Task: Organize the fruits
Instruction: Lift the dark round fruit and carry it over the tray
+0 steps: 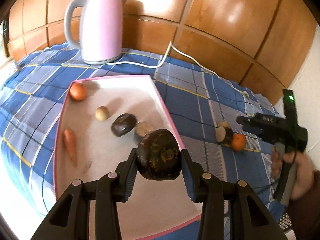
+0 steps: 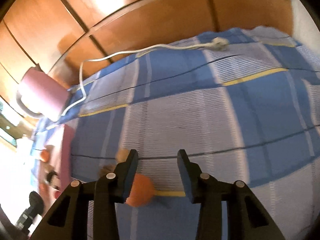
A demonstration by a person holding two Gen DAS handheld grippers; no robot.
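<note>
My left gripper (image 1: pixel 159 159) is shut on a dark brown fruit (image 1: pixel 158 156) and holds it above the right edge of the pink-rimmed white tray (image 1: pixel 160 96). In the tray lie an orange fruit (image 1: pixel 78 91), a small pale fruit (image 1: pixel 102 113), another dark fruit (image 1: pixel 124 124), a pale sliced piece (image 1: pixel 144 129) and a carrot (image 1: pixel 70 143). On the cloth right of the tray sit a tangerine (image 1: pixel 238 142) and a dark and pale piece (image 1: pixel 224 134). My right gripper (image 2: pixel 157 156) is open above the cloth, with the tangerine (image 2: pixel 140 193) beside its left finger.
A pink kettle (image 1: pixel 101 28) stands at the back of the blue plaid cloth (image 1: pixel 190 80), its white cord (image 1: pixel 180 54) trailing right to a plug (image 2: pixel 219 43). Wooden panels (image 1: pixel 220 20) rise behind. The right gripper's body (image 1: pixel 280 128) and hand show at the right.
</note>
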